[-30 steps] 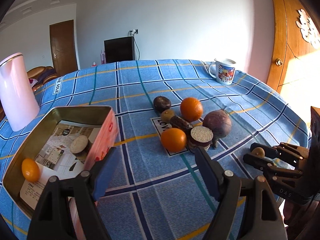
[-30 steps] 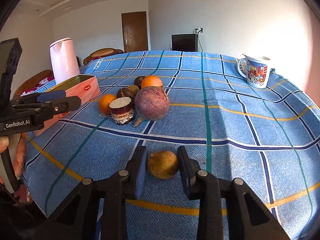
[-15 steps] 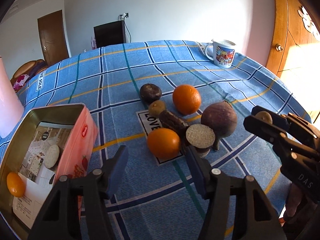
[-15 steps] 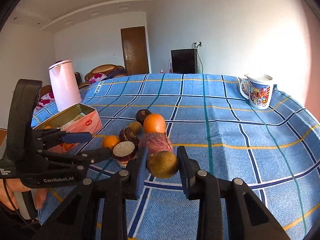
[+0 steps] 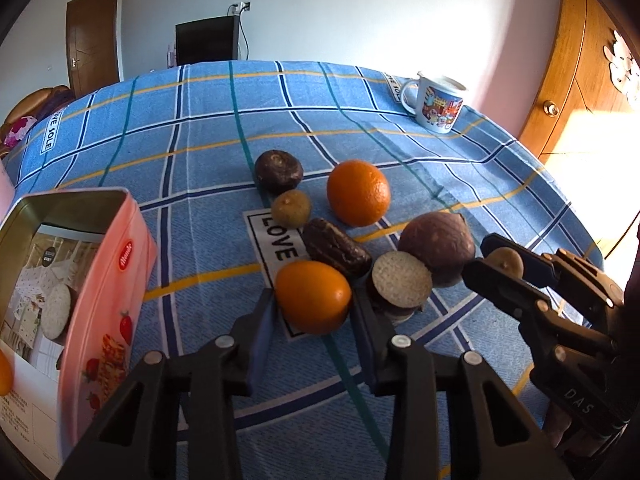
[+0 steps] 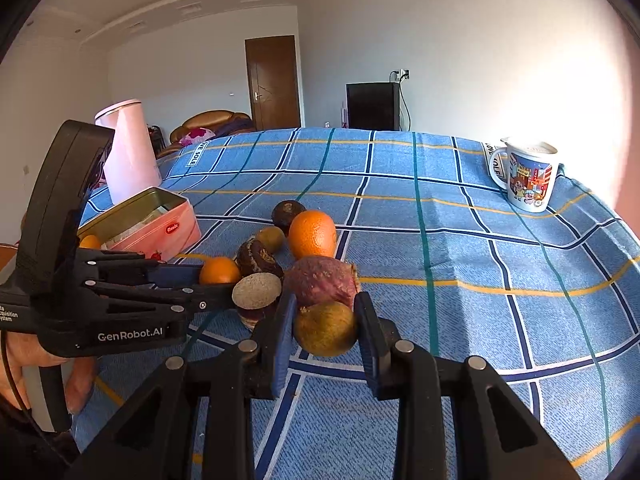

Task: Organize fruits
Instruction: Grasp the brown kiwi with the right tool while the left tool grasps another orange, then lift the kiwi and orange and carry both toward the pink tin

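Two printed labels, "LOVE" patch (image 5: 276, 236) on tablecloth (image 5: 200, 128), "GenRobot.AI" on left gripper (image 6: 216, 280)

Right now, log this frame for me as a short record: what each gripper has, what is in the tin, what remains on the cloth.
left gripper: shut on small orange
right gripper: shut on greenish-brown fruit, lifted
pink tin: open, holds a small orange fruit and a pale round piece
on tablecloth: large orange, purple root, others
mug: far corner

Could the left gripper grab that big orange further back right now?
Probably not yet: the left gripper is shut on the small orange. The big orange sits further back, past the dark brown fruit; once freed, the way above looks open.
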The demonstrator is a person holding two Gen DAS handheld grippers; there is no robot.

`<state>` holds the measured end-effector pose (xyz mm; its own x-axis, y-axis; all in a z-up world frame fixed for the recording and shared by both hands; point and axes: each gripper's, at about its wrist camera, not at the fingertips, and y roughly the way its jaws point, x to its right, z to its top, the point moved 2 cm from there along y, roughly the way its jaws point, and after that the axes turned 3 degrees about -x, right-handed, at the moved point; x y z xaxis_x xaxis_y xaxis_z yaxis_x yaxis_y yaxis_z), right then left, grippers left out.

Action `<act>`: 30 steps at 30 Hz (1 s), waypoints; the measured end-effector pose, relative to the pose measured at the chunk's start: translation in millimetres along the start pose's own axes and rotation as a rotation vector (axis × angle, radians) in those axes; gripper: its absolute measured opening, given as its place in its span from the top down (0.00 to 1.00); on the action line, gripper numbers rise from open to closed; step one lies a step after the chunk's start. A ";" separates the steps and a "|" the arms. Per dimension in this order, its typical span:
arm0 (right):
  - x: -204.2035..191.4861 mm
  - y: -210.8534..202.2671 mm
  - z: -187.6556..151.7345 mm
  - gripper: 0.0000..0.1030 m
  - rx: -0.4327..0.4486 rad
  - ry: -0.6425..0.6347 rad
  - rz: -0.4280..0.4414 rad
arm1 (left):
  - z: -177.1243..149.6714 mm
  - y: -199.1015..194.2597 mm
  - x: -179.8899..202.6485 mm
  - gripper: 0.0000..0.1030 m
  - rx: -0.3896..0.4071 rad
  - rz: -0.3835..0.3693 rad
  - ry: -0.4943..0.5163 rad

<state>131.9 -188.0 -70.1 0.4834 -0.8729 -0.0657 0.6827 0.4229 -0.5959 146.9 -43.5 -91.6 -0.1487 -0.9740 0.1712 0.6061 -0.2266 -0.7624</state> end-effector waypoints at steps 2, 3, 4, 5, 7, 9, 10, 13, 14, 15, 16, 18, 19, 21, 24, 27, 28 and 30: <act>1.1 -1.7 -0.5 0.69 0.009 0.006 0.003 | -1.2 -5.1 -0.2 0.63 0.026 -0.019 -0.003; 1.1 -2.5 -0.5 0.69 0.013 0.005 0.003 | -1.5 -8.2 -1.7 0.63 0.040 -0.015 -0.008; 0.7 -2.8 -0.5 0.69 0.015 0.004 -0.001 | -1.9 -10.8 -2.5 0.63 0.052 -0.014 -0.011; -0.1 -3.2 -0.6 0.69 0.018 0.002 -0.004 | -2.0 -12.9 -3.0 0.63 0.064 -0.019 -0.013; -0.9 -5.5 -0.9 0.69 0.033 -0.003 -0.003 | -1.9 -17.2 -4.1 0.63 0.091 -0.019 -0.018; -0.8 -7.2 -1.2 0.69 0.044 -0.001 -0.004 | -2.4 -22.1 -3.8 0.63 0.118 -0.010 -0.016; -0.8 -8.3 -1.4 0.69 0.051 -0.001 -0.002 | -2.7 -24.1 -3.3 0.63 0.130 -0.004 -0.014; -1.8 -11.1 -1.8 0.69 0.071 -0.007 -0.002 | -2.9 -29.5 -2.0 0.63 0.164 0.015 -0.005; -2.3 -12.0 -1.8 0.69 0.078 -0.011 -0.002 | -2.8 -30.6 -1.5 0.63 0.173 0.018 -0.002; -2.7 -13.1 -1.9 0.69 0.086 -0.014 -0.001 | -2.7 -31.9 -1.4 0.63 0.182 0.022 0.000; -3.0 -14.1 -2.0 0.69 0.092 -0.016 -0.002 | -2.8 -33.4 -1.2 0.63 0.192 0.027 0.001; -3.2 -15.9 -2.1 0.69 0.107 -0.017 -0.004 | -3.2 -36.8 -1.0 0.63 0.213 0.036 0.006; -3.4 -17.0 -2.1 0.69 0.114 -0.018 -0.005 | -3.6 -38.4 -0.4 0.63 0.223 0.042 0.009; -3.9 -19.0 -2.6 0.69 0.127 -0.021 -0.004 | -4.4 -41.2 1.0 0.63 0.241 0.050 0.017; -4.8 -22.0 -3.3 0.69 0.148 -0.023 -0.001 | -5.6 -45.1 1.1 0.63 0.262 0.059 0.022; -4.8 -24.0 -3.7 0.69 0.164 -0.025 -0.001 | -6.7 -48.5 1.3 0.63 0.282 0.065 0.021; -5.1 -24.8 -3.9 0.69 0.170 -0.027 0.000 | -6.8 -49.4 1.3 0.63 0.288 0.066 0.022; -5.4 -25.9 -4.2 0.69 0.181 -0.029 -0.001 | -8.1 -51.4 2.6 0.63 0.300 0.073 0.024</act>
<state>109.3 -195.3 -57.7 0.4968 -0.8669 -0.0402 0.7691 0.4613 -0.4423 109.0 -34.3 -57.0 -0.1127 -0.9880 0.1056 0.8189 -0.1526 -0.5532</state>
